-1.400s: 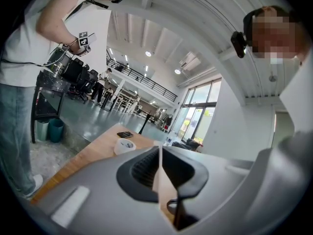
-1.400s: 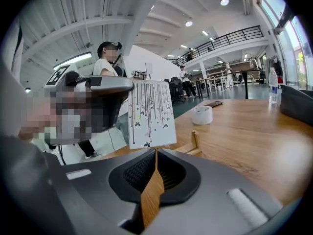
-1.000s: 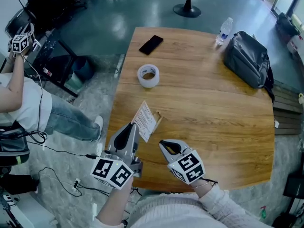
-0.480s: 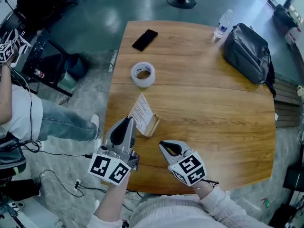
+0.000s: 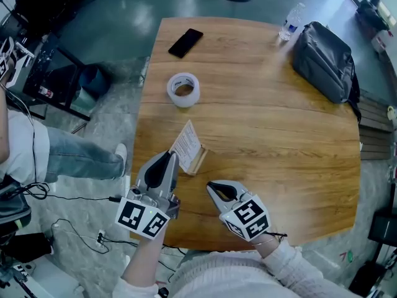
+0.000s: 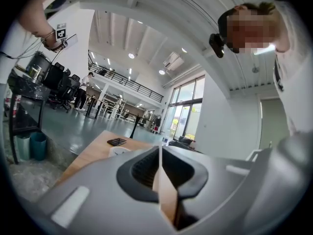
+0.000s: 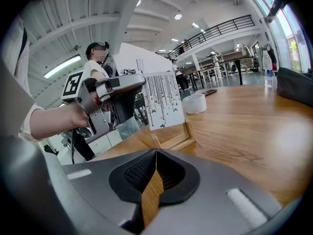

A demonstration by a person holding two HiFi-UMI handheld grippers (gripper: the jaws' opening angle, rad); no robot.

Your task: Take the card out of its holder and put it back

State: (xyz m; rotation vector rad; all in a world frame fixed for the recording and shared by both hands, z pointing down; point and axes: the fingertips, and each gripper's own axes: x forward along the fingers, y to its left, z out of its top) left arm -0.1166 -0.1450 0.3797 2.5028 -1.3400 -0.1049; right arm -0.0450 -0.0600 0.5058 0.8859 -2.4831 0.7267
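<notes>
Pinching the white printed card [image 5: 186, 143] edge-on, the left gripper [image 5: 169, 158] held it at the light wooden holder [image 5: 199, 160], eleven o'clock from the closed, empty right gripper [image 5: 211, 187]; seating and release looked next.

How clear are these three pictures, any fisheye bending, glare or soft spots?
Head view: evenly lit, mildly curved at the edges, with a pale sheen on the far part of the table. Left gripper view: heavy fisheye with black corners, and the left gripper looks soft up close. Right gripper view: same fisheye, the card is sharp, and the windows top right are washed out.
</notes>
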